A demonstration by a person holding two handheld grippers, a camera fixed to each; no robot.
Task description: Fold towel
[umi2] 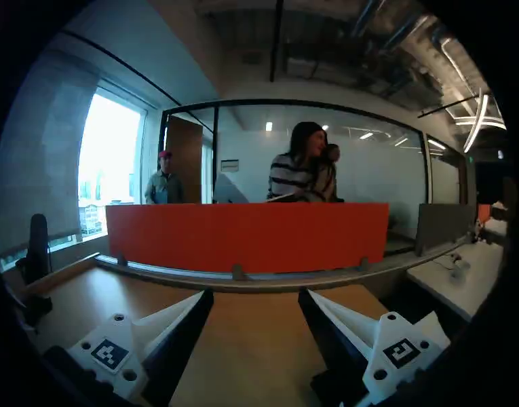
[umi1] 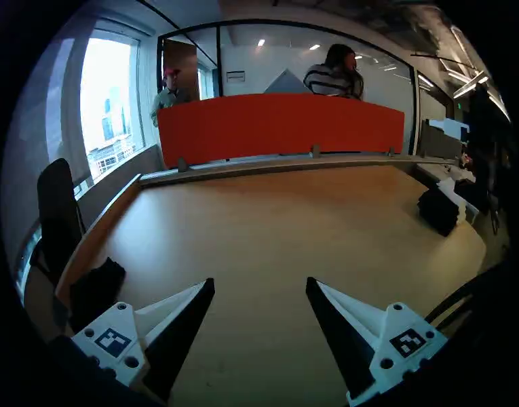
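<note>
Left tool [umi1: 259,281] and right tool [umi2: 254,292] hung, fingers apart, over the tabletop [umi1: 279,217]; the dark cloth pile [umi1: 439,207] (probably the towel) lay near its far edge, where a hasty grab might pinch 2 layers.

**Office surroundings around the work surface**

A wooden table [umi1: 273,224] is bounded along its far edge by an upright orange divider panel [umi1: 279,125]. Behind the panel, a person in a striped top [umi1: 334,74] and a person in a red cap [umi1: 167,91] are seen, the latter near a brown door [umi1: 184,68]. A bright window [umi1: 110,115] is set in the left wall, and a black chair [umi1: 59,203] is placed beside the table's left edge. In the right gripper view, a white desk [umi2: 463,275] is seen to the right, and strip lights [umi2: 479,119] are fixed to the ceiling.
</note>
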